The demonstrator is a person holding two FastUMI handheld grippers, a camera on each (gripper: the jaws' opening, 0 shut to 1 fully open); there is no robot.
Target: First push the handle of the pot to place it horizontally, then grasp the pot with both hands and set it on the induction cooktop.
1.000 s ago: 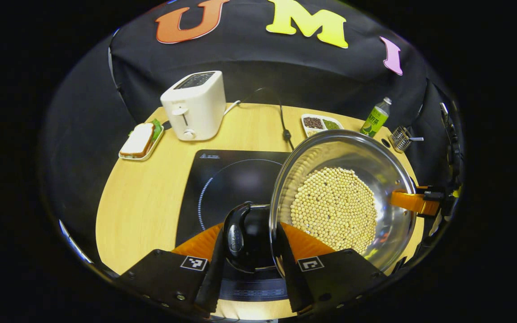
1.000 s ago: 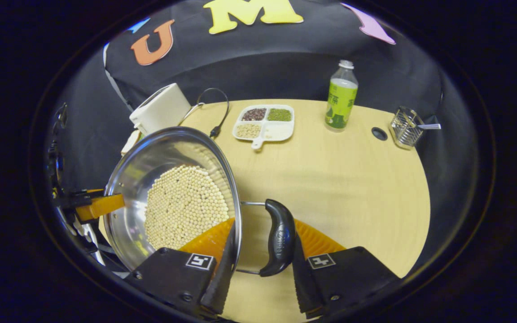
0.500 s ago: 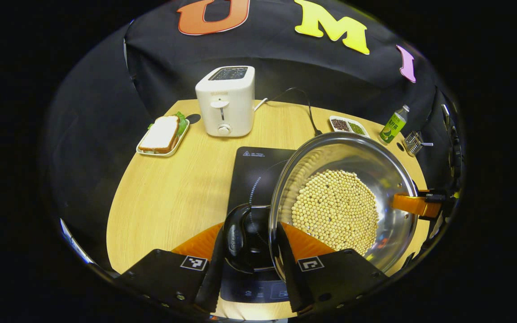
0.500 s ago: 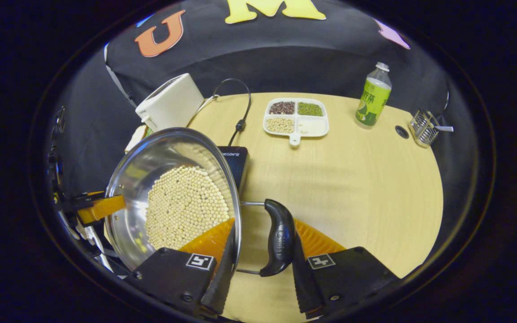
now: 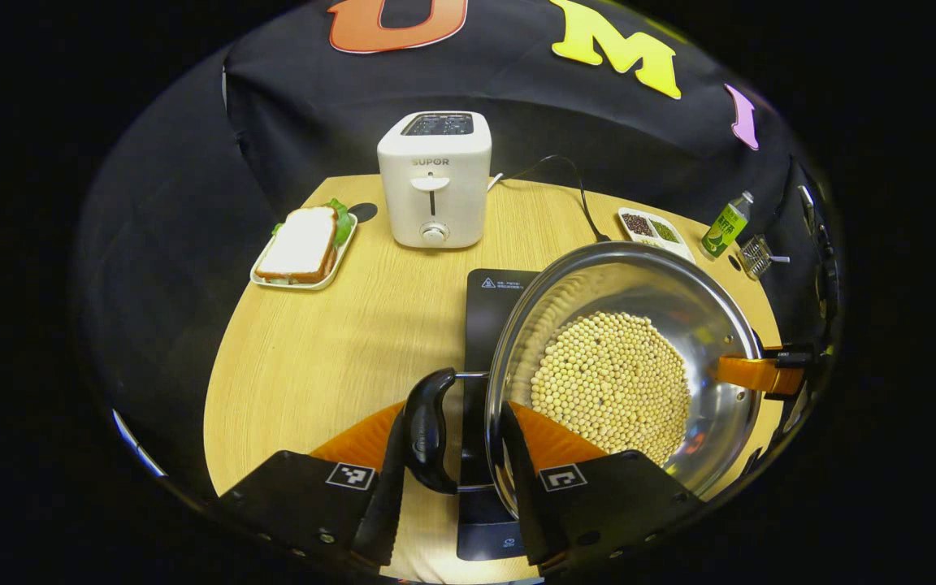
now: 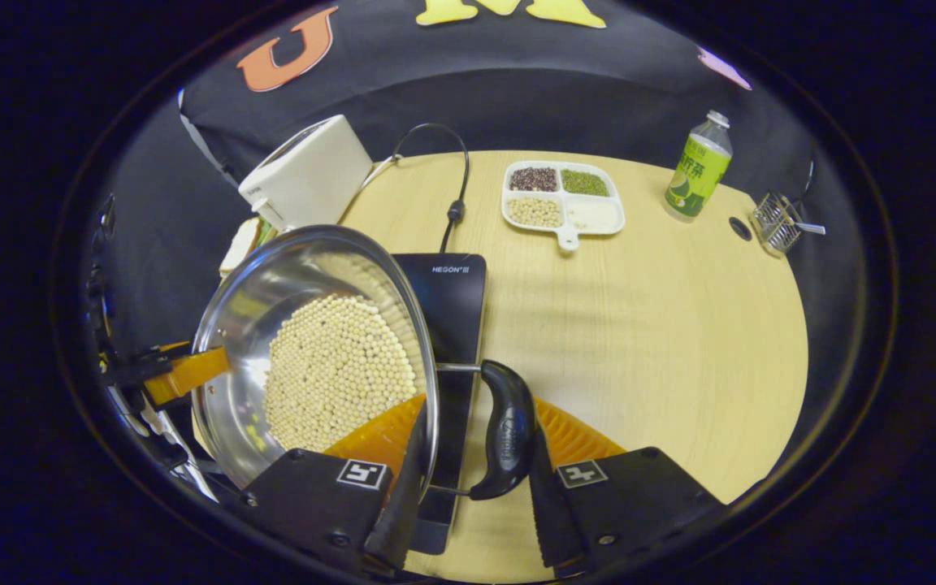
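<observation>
A steel pot (image 5: 663,284) full of pale soybeans (image 5: 610,382) hangs over the black induction cooktop (image 5: 494,313); whether it touches the cooktop I cannot tell. My left gripper (image 5: 452,424) is shut on the pot's black left handle (image 5: 427,431), one finger reaching inside the rim. In the right gripper view the same pot (image 6: 273,284) sits at the left, the cooktop (image 6: 456,301) showing under its right edge. My right gripper (image 6: 476,435) is shut on the black right handle (image 6: 509,431). The right gripper (image 5: 760,374) also appears at the pot's far rim, as does the left gripper (image 6: 179,374).
A white toaster (image 5: 434,179) and a sandwich on a tray (image 5: 304,244) stand at the back left. A divided dish of beans (image 6: 563,199), a green bottle (image 6: 697,166) and a wire holder (image 6: 777,223) line the back right. A black cord (image 6: 456,183) runs to the cooktop.
Both grippers have carried the pot leftward across the table, so the cooktop now lies under it. The grips on the two handles are unchanged.
</observation>
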